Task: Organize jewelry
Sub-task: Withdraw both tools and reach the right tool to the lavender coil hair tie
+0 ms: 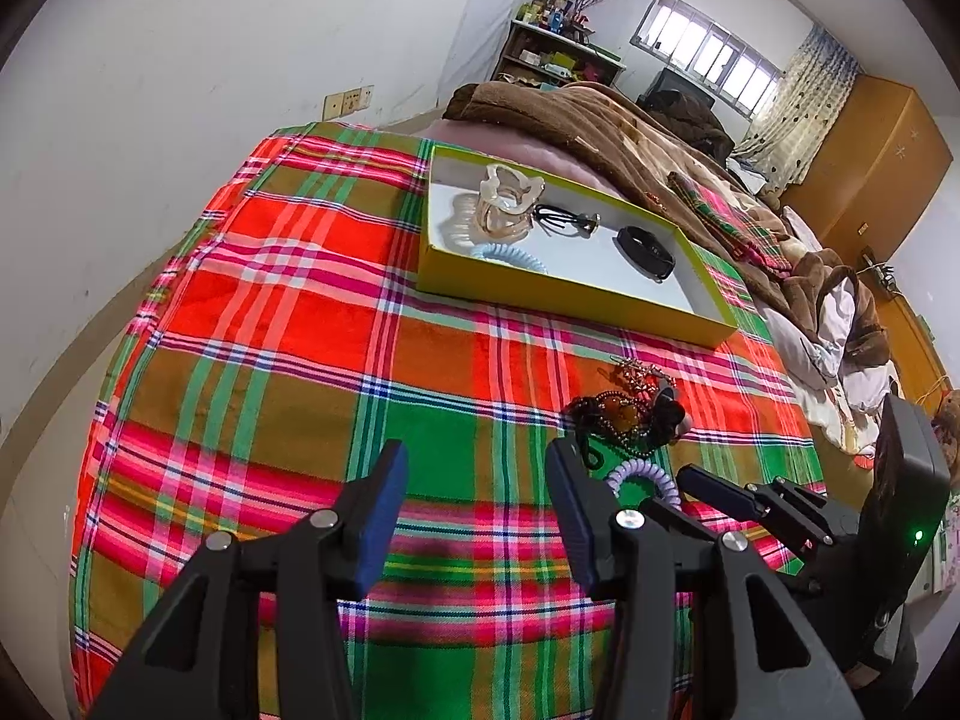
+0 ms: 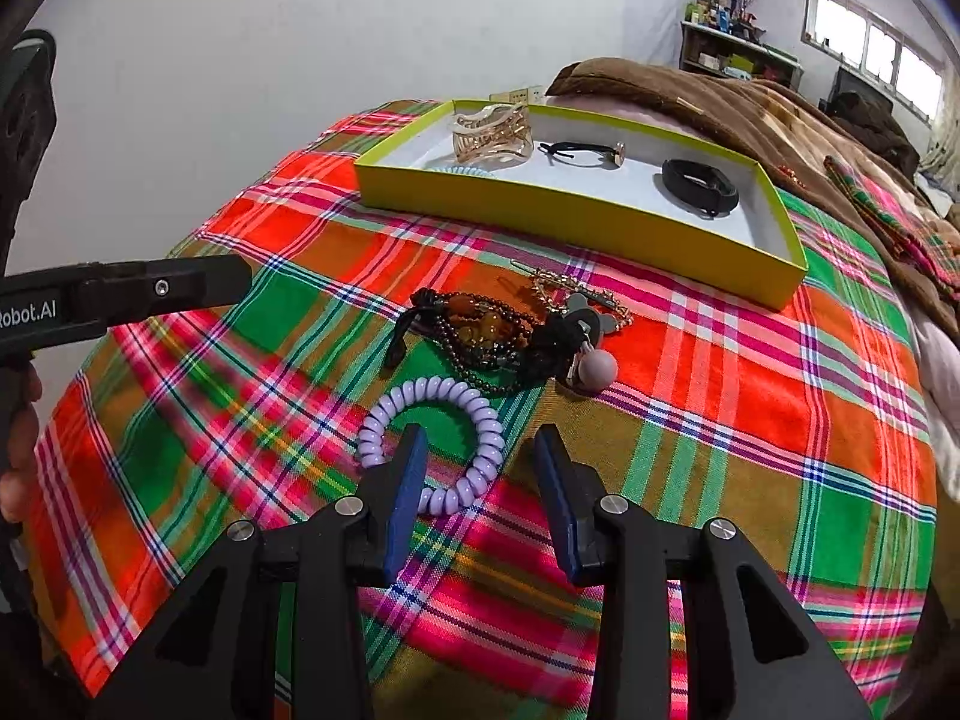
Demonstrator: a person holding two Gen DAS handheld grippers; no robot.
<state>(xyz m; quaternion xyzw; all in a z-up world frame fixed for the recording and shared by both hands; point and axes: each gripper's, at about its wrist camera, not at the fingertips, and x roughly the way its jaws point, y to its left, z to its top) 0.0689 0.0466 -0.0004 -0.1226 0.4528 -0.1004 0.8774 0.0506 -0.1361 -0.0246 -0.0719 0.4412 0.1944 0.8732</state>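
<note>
left cam: sits on the left gripper (image 1: 474, 516), looks forward along its fingers, tilted down at the plaid cloth (image 1: 270, 312); close to the cloth, room beyond runs to the window (image 1: 708, 48).
right cam: sits on the right gripper (image 2: 480, 492), same forward-down tilt, close over the lilac coil (image 2: 444, 438); wall and shelf (image 2: 732, 42) in the far background.
cross-view: the right gripper shows at the left cam's lower right edge; the left gripper enters the right cam from its left edge.
shared: cloth, yellow tray (image 1: 576, 294) (image 2: 576, 222), bead pile (image 1: 624, 420) (image 2: 480, 336), coil, brown blanket (image 1: 600, 120).
</note>
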